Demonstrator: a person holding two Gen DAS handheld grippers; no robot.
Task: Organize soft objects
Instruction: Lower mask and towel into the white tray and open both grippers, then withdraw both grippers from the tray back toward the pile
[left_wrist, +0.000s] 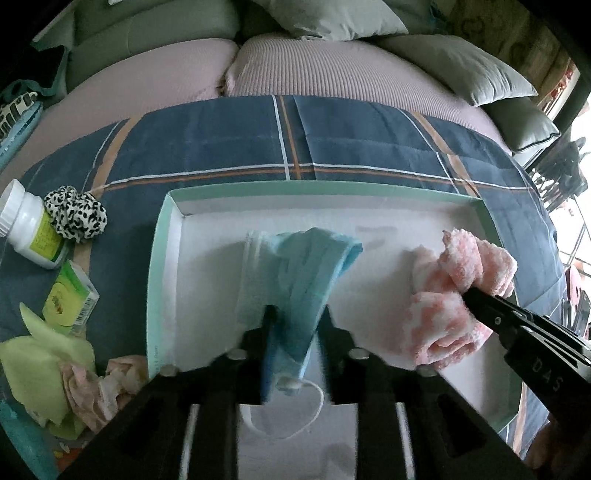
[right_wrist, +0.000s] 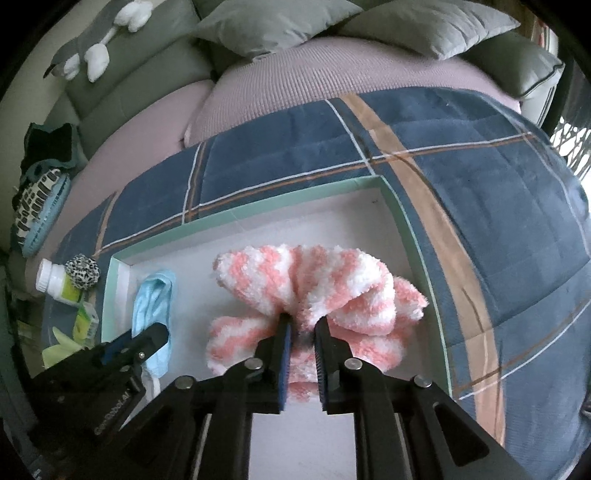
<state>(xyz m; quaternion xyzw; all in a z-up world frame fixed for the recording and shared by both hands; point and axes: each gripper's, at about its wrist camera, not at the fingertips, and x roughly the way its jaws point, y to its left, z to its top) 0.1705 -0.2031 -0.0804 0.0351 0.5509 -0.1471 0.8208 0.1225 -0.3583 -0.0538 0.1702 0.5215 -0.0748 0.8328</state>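
"DAS" on the right hand-held gripper (left_wrist: 466, 295), partly legible "GenRobot.AI" — on the left hand-held gripper (right_wrist: 162, 332)

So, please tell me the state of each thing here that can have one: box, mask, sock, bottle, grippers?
tray box: open, lidless, on the plaid blanket
blue face mask: crumpled, in the box, between the left gripper fingers
pink-and-white fuzzy sock: bunched, in the box, between the right gripper fingers
white pill bottle: capped, lying tilted outside the box
leopard scrunchie: outside the box

white pill bottle (left_wrist: 27, 225) beside small green box (left_wrist: 70, 299), on plaid blanket (left_wrist: 369, 147); grey pillows (right_wrist: 424, 22) behind.
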